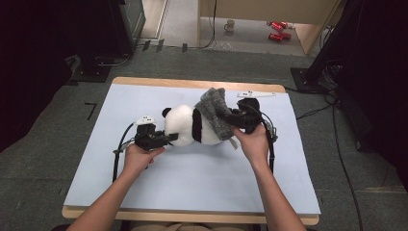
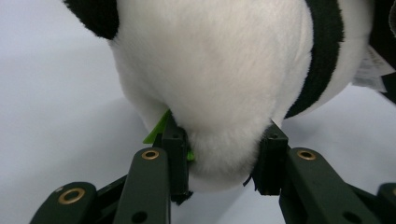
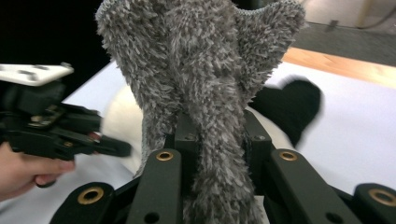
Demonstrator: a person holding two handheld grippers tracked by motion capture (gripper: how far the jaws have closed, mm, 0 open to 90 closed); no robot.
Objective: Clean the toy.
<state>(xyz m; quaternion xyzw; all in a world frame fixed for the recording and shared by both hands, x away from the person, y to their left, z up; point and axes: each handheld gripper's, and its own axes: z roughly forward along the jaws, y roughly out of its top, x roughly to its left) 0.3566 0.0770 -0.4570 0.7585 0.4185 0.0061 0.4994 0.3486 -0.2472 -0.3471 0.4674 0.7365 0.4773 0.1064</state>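
A black-and-white plush panda (image 1: 185, 124) lies on its side in the middle of the pale blue table cover (image 1: 192, 178). My left gripper (image 1: 169, 138) comes at it from the left, and in the left gripper view the two jaws pinch the white fur of the panda (image 2: 224, 70), with my left gripper (image 2: 224, 163) shut on it. A grey fuzzy cloth (image 1: 214, 113) drapes over the panda's right end. My right gripper (image 1: 230, 118) is shut on that cloth. In the right gripper view the grey cloth (image 3: 205, 70) rises between the jaws of my right gripper (image 3: 217, 140), and the left gripper (image 3: 60, 135) shows at the left.
The wooden table edge (image 1: 192, 83) runs along the back. Beyond it on the floor stand a mug (image 1: 230, 25) and red items (image 1: 278, 30). Dark equipment stands flank the table on both sides, and cables (image 1: 337, 144) trail on the floor at the right.
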